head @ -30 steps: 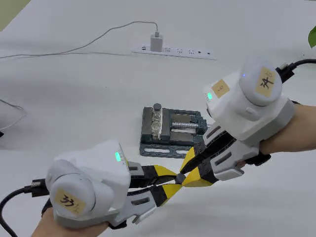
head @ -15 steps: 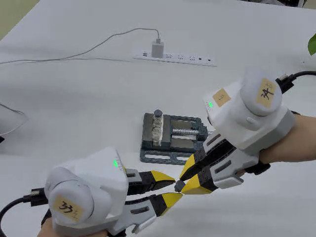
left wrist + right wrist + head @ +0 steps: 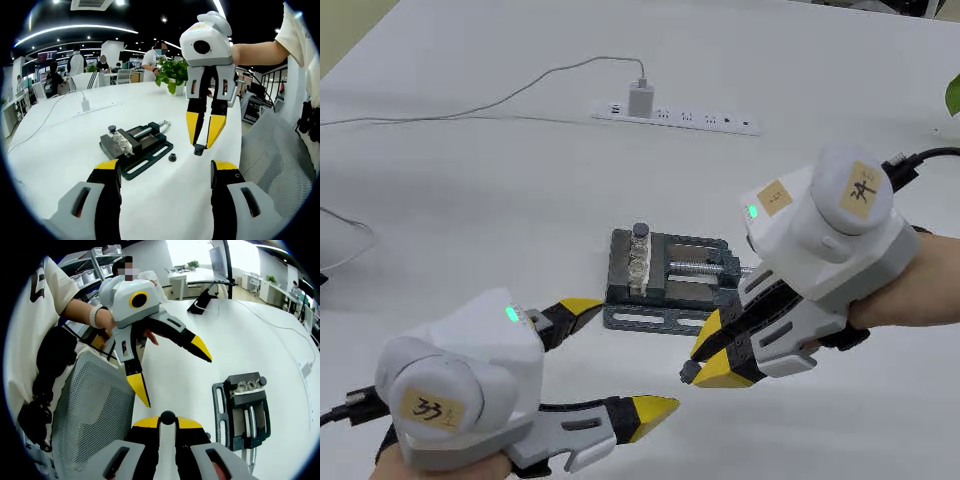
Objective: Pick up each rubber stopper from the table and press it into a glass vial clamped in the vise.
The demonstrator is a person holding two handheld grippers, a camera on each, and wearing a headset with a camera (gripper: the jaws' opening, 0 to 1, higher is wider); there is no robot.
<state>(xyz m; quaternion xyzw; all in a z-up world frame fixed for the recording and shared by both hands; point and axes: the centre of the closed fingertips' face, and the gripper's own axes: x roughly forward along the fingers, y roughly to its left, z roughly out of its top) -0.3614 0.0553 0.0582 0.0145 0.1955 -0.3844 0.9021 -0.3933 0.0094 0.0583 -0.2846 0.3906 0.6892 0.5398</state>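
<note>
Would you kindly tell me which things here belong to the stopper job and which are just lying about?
Job: vise, vials, stopper in shut right tongs, loose stopper beside the vise, open left tongs.
Lying about: power strip, charger, cable, plant, mesh chair.

The left gripper (image 3: pixel 626 356), lower left, and the right gripper (image 3: pixel 691 365), right of centre, have white bodies, black jaws, yellow tips, green lights and yellow labels. The stopper (image 3: pixel 688 374) at the right gripper's tips is black. The vise (image 3: pixel 670 292), centre, is dark grey and the table (image 3: pixel 470 200) is white.
</note>
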